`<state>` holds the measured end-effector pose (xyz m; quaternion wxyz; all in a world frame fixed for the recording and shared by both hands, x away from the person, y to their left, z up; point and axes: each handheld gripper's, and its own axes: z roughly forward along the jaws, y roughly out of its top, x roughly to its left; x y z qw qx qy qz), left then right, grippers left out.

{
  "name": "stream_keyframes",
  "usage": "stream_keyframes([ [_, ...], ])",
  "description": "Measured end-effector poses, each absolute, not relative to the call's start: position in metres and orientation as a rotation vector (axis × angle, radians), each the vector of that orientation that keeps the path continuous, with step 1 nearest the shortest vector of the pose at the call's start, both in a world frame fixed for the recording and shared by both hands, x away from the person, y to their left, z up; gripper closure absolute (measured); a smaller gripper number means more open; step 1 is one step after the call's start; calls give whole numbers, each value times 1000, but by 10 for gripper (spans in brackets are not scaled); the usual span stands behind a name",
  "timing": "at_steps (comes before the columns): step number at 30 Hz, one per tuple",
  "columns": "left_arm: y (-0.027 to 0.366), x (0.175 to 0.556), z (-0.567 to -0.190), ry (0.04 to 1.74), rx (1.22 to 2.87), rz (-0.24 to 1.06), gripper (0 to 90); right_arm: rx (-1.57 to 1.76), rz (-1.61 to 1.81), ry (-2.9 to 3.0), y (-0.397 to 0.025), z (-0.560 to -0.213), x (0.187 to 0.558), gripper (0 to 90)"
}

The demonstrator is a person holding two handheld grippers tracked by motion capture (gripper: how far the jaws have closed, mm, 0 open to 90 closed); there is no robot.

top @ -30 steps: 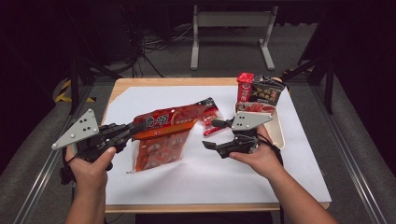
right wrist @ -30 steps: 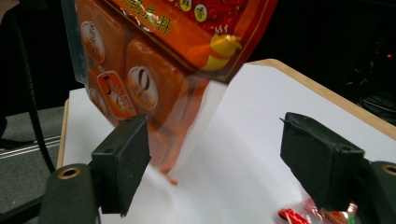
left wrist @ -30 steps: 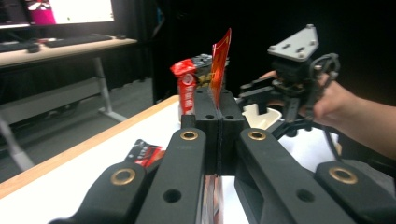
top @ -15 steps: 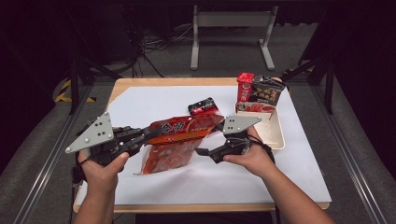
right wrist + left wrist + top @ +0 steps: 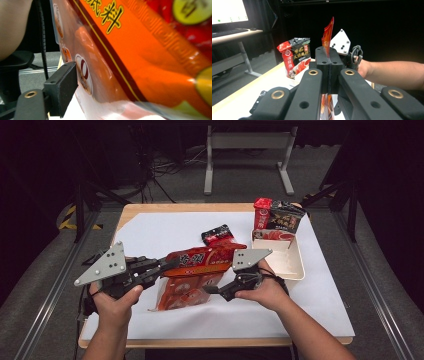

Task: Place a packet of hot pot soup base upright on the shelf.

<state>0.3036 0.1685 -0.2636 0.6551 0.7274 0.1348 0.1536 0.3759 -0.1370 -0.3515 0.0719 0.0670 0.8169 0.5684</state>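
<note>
A large red-orange snack bag (image 5: 197, 272) hangs tilted above the white sheet. My left gripper (image 5: 167, 265) is shut on its left edge; in the left gripper view the jaws (image 5: 329, 53) pinch the thin bag edge (image 5: 328, 31), which stands up between them. My right gripper (image 5: 210, 290) points left at the bag's lower right side. In the right gripper view one black pad (image 5: 62, 87) stands wide of centre beside the bag (image 5: 140, 57), its inner face bare; the bag hides the other jaw.
A small dark red packet (image 5: 217, 234) lies behind the bag. A cream tray (image 5: 292, 265) sits at the right, with a red pack (image 5: 262, 212) and a black pack (image 5: 286, 217) standing at its far end. The table's front edge is near my forearms.
The left gripper has lifted the bag and drawn it toward the person, uncovering the small dark packet. The right gripper moved left, up to the bag's lower side.
</note>
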Motion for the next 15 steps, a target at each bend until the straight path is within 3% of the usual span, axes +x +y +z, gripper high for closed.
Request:
stream_keyframes([
  [4, 171, 305, -265, 316, 1638, 348, 900, 206, 1728, 2464, -136, -352, 377, 256],
  [15, 180, 309, -267, 345, 1600, 361, 900, 123, 1837, 2527, -135, -349, 372, 555],
])
